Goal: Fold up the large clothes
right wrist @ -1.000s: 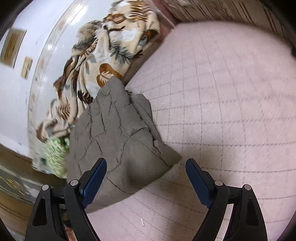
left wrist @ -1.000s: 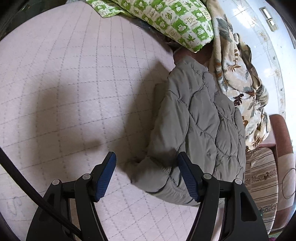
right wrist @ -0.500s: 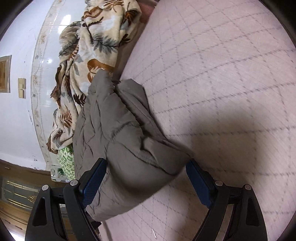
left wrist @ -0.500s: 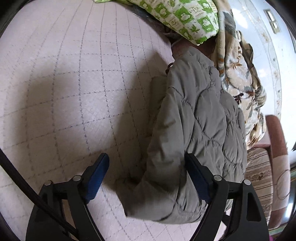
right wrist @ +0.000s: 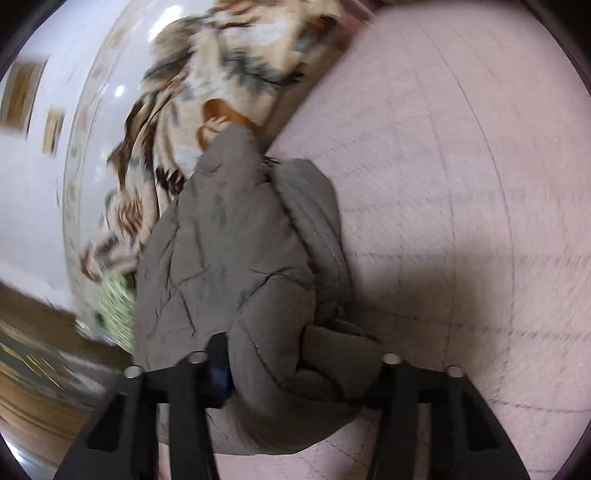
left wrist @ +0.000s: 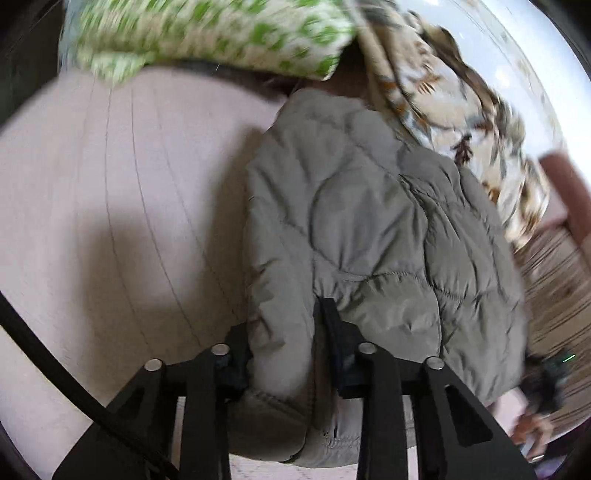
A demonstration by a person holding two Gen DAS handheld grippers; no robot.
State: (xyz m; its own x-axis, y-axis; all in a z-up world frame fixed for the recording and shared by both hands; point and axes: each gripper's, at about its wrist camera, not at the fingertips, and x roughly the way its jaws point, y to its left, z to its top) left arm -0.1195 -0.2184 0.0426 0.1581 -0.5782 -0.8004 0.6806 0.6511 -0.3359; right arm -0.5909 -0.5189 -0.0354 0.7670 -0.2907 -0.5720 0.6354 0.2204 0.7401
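Grey-green quilted padded jacket (left wrist: 369, 221) lies bunched on our pale pink gridded bed cover (left wrist: 110, 184). Our left gripper (left wrist: 284, 350) and right gripper (right wrist: 299, 373) are closing, pinching its near ends to lift both together.

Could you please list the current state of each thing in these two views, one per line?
Grey quilted puffer jacket: bunched on the bed, gripped at two places.
Left gripper: jaws closing, a fold of jacket pinched between them.
Right gripper: jaws closing, a thick wad of jacket between them.
Pink grid-stitched bed cover: spread flat.
Leaf-print beige blanket: crumpled against the wall.
Green-and-white patterned pillow: lying beyond the jacket.
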